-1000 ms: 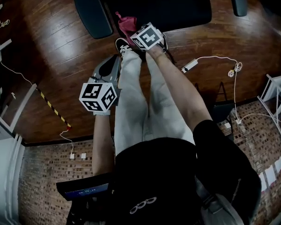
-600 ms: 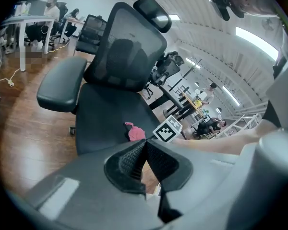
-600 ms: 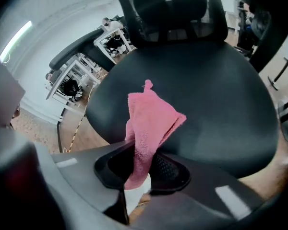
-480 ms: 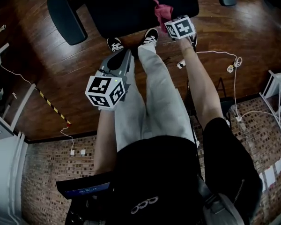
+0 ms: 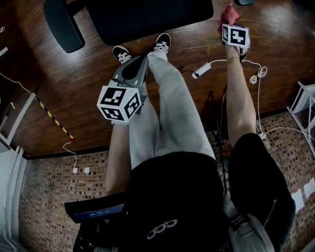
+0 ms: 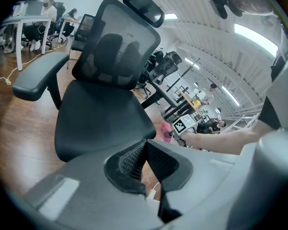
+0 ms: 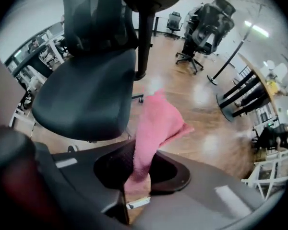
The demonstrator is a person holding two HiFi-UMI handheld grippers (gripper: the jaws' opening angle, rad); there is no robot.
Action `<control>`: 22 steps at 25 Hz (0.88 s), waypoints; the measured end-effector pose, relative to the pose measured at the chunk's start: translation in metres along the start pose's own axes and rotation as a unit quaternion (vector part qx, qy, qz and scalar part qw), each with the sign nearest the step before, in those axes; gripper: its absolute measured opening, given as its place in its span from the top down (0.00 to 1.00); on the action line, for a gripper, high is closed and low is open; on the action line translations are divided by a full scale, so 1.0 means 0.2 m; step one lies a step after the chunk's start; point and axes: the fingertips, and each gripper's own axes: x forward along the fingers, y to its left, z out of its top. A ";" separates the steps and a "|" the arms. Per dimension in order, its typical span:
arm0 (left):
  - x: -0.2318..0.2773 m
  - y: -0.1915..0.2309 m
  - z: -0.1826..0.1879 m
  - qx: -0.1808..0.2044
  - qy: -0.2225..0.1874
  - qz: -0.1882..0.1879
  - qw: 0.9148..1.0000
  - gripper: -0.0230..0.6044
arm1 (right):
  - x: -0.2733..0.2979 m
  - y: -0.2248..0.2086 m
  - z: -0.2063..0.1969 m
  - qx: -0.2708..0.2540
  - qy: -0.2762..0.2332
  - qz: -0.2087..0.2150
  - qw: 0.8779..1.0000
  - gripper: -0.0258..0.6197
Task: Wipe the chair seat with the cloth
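Right gripper view is showing the right gripper clamping its jaws on one narrow end of the pink cloth. The rest of the cloth is sticking out loose over the wooden floor, just beside the chair seat and not touching it. The left gripper is hovering in front of the seat with its jaws pressed together on nothing. With so little fabric being pinched, the cloth is probably risking slipping free once it is dragging across the seat, and swinging it in sideways could be snagging it on the armrest post.
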 end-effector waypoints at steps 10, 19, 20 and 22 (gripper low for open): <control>-0.21 0.12 -0.13 -0.013 -0.013 0.008 1.000 0.97 | 0.09 0.87 0.08 -0.083 0.009 0.060 0.995 0.86; -0.60 0.34 -0.23 -0.048 -0.063 0.029 0.996 0.97 | -0.03 2.00 0.08 -0.220 -0.004 0.163 0.962 0.86; -0.64 0.36 -0.24 -0.052 -0.069 0.031 0.996 0.97 | -0.06 2.13 0.08 -0.241 -0.009 0.184 0.953 0.86; -0.72 0.40 -0.27 -0.051 -0.072 0.042 0.995 0.97 | -0.11 2.38 0.05 -0.271 -0.019 0.239 0.932 0.86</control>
